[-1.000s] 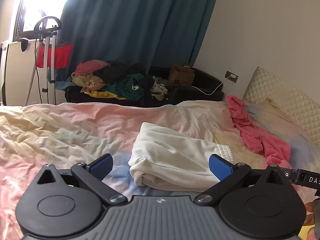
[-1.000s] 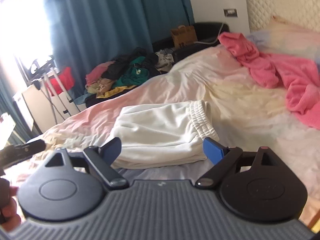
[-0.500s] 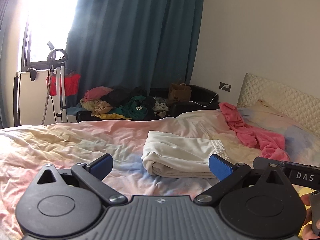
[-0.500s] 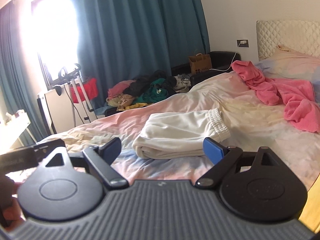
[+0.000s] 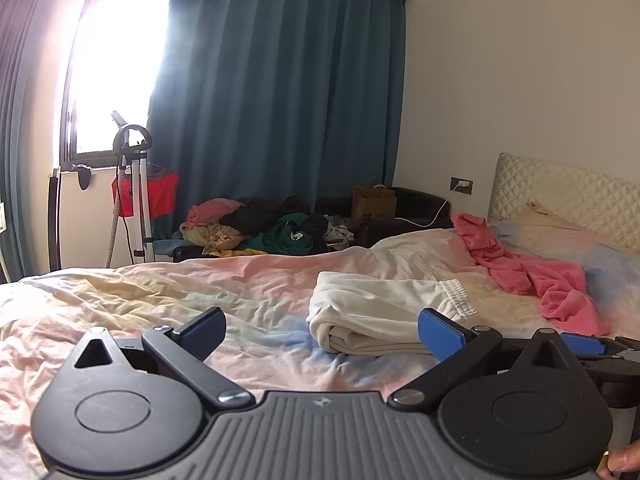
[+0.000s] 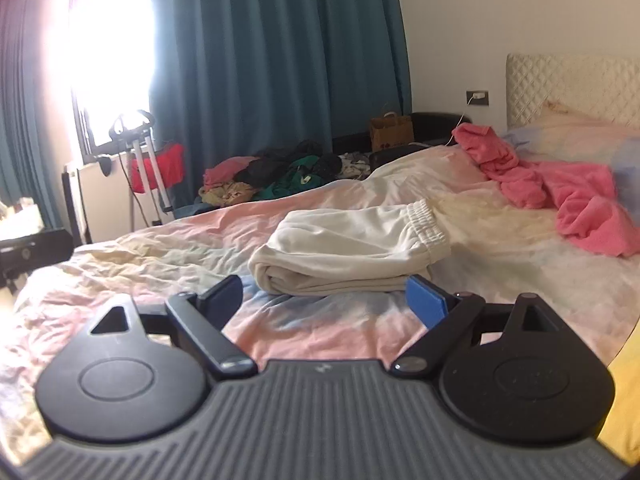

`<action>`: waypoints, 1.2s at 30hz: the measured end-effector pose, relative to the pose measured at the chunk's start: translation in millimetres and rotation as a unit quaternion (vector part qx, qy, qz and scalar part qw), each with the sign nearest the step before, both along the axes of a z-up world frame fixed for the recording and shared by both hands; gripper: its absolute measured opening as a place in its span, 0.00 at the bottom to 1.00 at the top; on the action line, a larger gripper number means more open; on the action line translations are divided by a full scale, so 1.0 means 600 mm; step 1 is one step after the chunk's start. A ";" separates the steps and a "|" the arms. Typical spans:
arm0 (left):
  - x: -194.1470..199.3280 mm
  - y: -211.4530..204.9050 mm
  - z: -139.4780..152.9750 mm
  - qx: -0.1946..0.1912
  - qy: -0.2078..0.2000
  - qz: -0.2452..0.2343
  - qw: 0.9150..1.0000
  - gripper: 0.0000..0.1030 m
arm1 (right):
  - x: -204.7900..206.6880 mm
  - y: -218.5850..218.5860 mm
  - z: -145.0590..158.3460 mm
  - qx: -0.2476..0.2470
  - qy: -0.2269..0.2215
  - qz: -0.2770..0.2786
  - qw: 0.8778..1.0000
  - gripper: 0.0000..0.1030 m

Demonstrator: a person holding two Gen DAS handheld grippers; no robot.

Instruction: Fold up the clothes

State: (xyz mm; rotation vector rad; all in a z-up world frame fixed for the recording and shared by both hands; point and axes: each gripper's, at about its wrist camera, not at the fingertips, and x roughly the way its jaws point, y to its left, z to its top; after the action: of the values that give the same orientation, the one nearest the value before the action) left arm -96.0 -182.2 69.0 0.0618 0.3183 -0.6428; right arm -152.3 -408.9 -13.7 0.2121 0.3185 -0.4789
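A folded cream garment (image 5: 384, 316) is seen lying mid-bed (image 5: 120, 304), nearer the headboard end, beside a crumpled pink garment (image 6: 568, 196). The left tool (image 5: 322, 330) and right tool (image 6: 324, 294) are held wide, gripping nothing. The cloth is judged soft, light and limp; it is best pinched at the elastic waistband (image 6: 428, 220).
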 end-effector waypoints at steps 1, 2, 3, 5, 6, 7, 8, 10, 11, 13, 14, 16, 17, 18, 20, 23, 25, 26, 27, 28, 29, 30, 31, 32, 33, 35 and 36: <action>0.002 -0.002 -0.003 0.002 0.002 0.001 1.000 1.00 | 0.001 0.000 -0.003 -0.002 0.002 -0.001 1.000 0.87; 0.003 -0.004 -0.007 0.005 0.003 0.001 1.000 1.00 | 0.002 0.000 -0.006 -0.002 0.003 -0.003 1.000 0.87; 0.004 -0.007 -0.010 0.008 0.005 0.000 1.000 1.00 | 0.005 -0.003 -0.008 0.000 0.007 -0.008 1.000 0.87; 0.007 -0.009 -0.014 0.008 0.008 -0.002 1.000 1.00 | 0.006 -0.008 -0.013 0.005 0.009 -0.022 1.000 0.87; 0.008 -0.010 -0.016 0.007 0.009 -0.001 1.000 1.00 | 0.004 -0.010 -0.014 0.008 0.006 -0.026 1.000 0.87; 0.010 -0.011 -0.018 0.007 0.009 0.000 1.000 1.00 | 0.001 -0.011 -0.015 0.009 0.003 -0.030 1.000 0.87; 0.012 -0.012 -0.020 0.009 0.010 0.003 1.000 1.00 | -0.001 -0.011 -0.015 0.008 0.000 -0.035 0.999 0.87; 0.015 -0.014 -0.024 0.014 0.013 0.006 1.000 1.00 | -0.005 -0.010 -0.015 0.004 -0.003 -0.041 0.999 0.87; 0.017 -0.015 -0.025 0.015 0.014 0.006 1.000 1.00 | -0.005 -0.007 -0.014 0.000 -0.002 -0.042 0.999 0.87; 0.020 -0.018 -0.028 0.016 0.017 0.005 1.000 1.00 | -0.004 -0.002 -0.013 -0.009 0.001 -0.044 0.999 0.87; 0.021 -0.019 -0.030 0.017 0.018 0.005 1.000 1.00 | -0.003 -0.001 -0.013 -0.010 0.002 -0.043 0.999 0.87; 0.023 -0.021 -0.032 0.019 0.019 0.004 1.000 1.00 | 0.000 -0.003 -0.014 -0.008 0.007 -0.039 0.999 0.87; 0.024 -0.023 -0.033 0.020 0.020 0.003 1.000 1.00 | 0.002 -0.004 -0.014 -0.006 0.010 -0.038 0.999 0.87; 0.024 -0.025 -0.034 0.021 0.019 0.003 1.000 1.00 | 0.003 -0.005 -0.014 -0.005 0.012 -0.036 0.999 0.87; 0.024 -0.028 -0.036 0.025 0.017 0.004 1.000 1.00 | 0.005 -0.007 -0.014 0.000 0.015 -0.032 0.999 0.87; 0.025 -0.031 -0.038 0.028 0.015 0.003 0.999 1.00 | 0.006 -0.008 -0.015 0.003 0.019 -0.030 0.999 0.87; 0.029 -0.031 -0.039 0.025 0.021 0.003 0.999 1.00 | 0.007 -0.007 -0.015 0.003 0.020 -0.029 0.999 0.87; 0.031 -0.030 -0.040 0.022 0.025 0.000 0.999 1.00 | 0.006 -0.006 -0.015 0.002 0.020 -0.029 0.999 0.87; 0.032 -0.029 -0.041 0.018 0.028 -0.004 0.999 1.00 | 0.006 -0.006 -0.015 0.001 0.020 -0.029 0.999 0.87; 0.032 -0.027 -0.042 0.016 0.028 -0.005 0.999 1.00 | 0.007 -0.005 -0.014 0.000 0.020 -0.030 0.999 0.87; 0.031 -0.027 -0.042 0.016 0.024 -0.002 1.000 1.00 | 0.007 -0.003 -0.014 -0.002 0.021 -0.030 0.999 0.87; 0.031 -0.027 -0.042 0.018 0.020 0.002 1.000 1.00 | 0.008 -0.002 -0.014 -0.004 0.022 -0.030 0.999 0.87; 0.031 -0.028 -0.043 0.020 0.018 0.005 1.000 1.00 | 0.009 -0.001 -0.014 -0.006 0.022 -0.030 0.999 0.87; 0.031 -0.029 -0.044 0.022 0.018 0.006 1.000 1.00 | 0.009 0.000 -0.013 -0.008 0.023 -0.030 0.999 0.87; 0.031 -0.030 -0.044 0.024 0.018 0.008 1.000 1.00 | 0.009 0.001 -0.013 -0.008 0.023 -0.030 0.999 0.87; 0.032 -0.031 -0.047 0.025 0.019 0.011 0.999 1.00 | 0.010 0.001 -0.013 -0.008 0.023 -0.030 0.999 0.87; 0.032 -0.032 -0.048 0.027 0.018 0.014 0.999 1.00 | 0.010 0.000 -0.013 -0.007 0.023 -0.030 0.999 0.87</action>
State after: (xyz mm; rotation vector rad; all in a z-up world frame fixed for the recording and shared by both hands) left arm -77.0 -201.6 40.4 0.0964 0.3713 -0.6088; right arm -146.3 -409.1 -21.3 0.1973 0.3550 -0.5457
